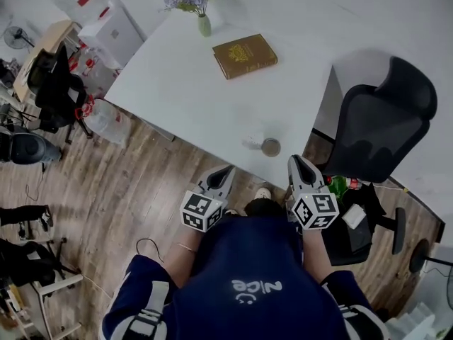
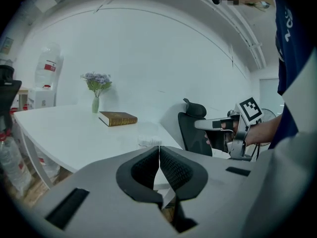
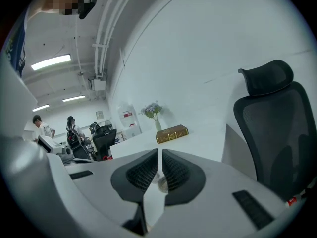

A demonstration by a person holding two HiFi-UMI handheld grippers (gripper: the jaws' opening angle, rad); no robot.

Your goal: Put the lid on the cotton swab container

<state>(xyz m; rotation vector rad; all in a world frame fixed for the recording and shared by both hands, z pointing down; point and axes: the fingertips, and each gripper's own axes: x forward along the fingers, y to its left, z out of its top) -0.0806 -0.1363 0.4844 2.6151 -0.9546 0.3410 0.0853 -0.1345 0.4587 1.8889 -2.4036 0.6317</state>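
The clear cotton swab container (image 1: 253, 142) stands near the front edge of the white table (image 1: 184, 83). Its round lid (image 1: 270, 146) lies on the table just to its right. Both grippers hang in front of the table edge, apart from both items and holding nothing. My left gripper (image 1: 225, 170) is shut with its pads together. My right gripper (image 1: 295, 160) is also shut, at most a thin slit between its pads. In the left gripper view the container (image 2: 148, 142) shows just above the shut jaws of the left gripper (image 2: 159, 148). In the right gripper view the lid (image 3: 161, 183) peeks through below the tips of the right gripper (image 3: 160, 151).
A brown book (image 1: 245, 55) and a small vase of purple flowers (image 1: 203, 23) sit farther back on the table. A black office chair (image 1: 382, 119) stands at the table's right side. Chairs, boxes and clutter fill the wooden floor at left (image 1: 56, 83). People stand far off (image 3: 39, 128).
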